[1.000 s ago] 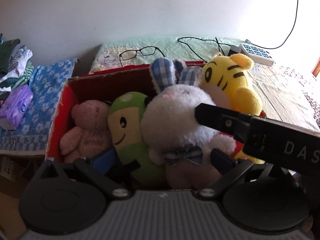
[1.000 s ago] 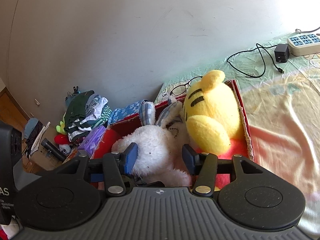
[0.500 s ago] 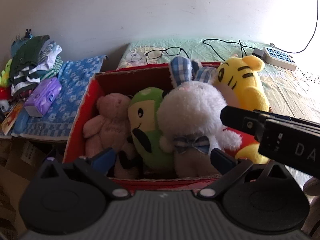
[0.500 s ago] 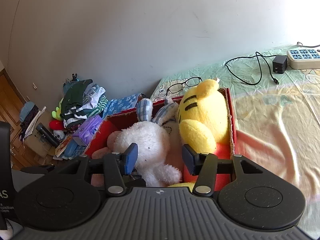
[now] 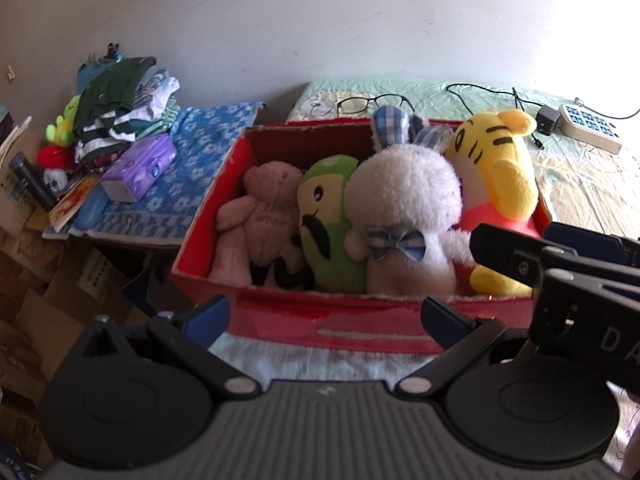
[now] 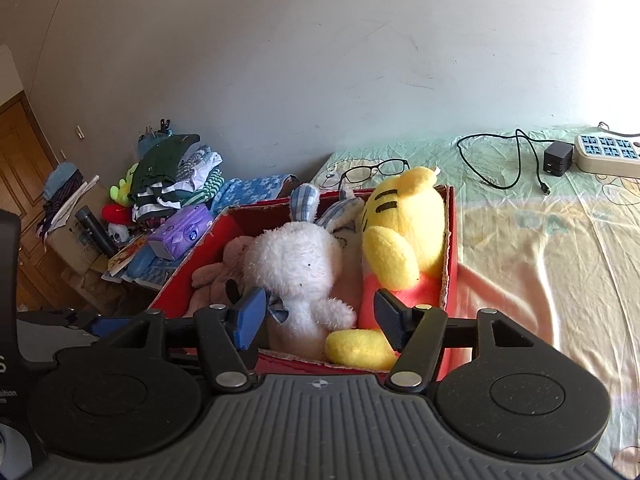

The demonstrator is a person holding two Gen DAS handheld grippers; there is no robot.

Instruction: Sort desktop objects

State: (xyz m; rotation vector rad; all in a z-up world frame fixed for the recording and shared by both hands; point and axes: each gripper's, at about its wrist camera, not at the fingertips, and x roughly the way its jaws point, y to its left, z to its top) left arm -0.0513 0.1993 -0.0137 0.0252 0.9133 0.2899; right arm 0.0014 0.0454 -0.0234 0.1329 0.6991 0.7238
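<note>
Red box (image 5: 304, 322) on the bed — holds bear (image 5: 264, 216), green toy (image 5: 326, 220), rabbit (image 5: 404, 208), tiger (image 5: 496, 172), packed upright side by side to fit. Left gripper (image 5: 324, 314): jaws spread, empty. Right gripper (image 6: 320, 320): jaws opening, nothing pinched — both short of the box.

1. The place is a home bedroom: a bed sheet (image 6: 540, 240) with cartoon prints spreads beside a plain wall.
2. Folded clothes (image 5: 120, 120), eyeglasses (image 5: 372, 102) and a wooden door (image 6: 20, 184) suggest lived-in quarters.
</note>
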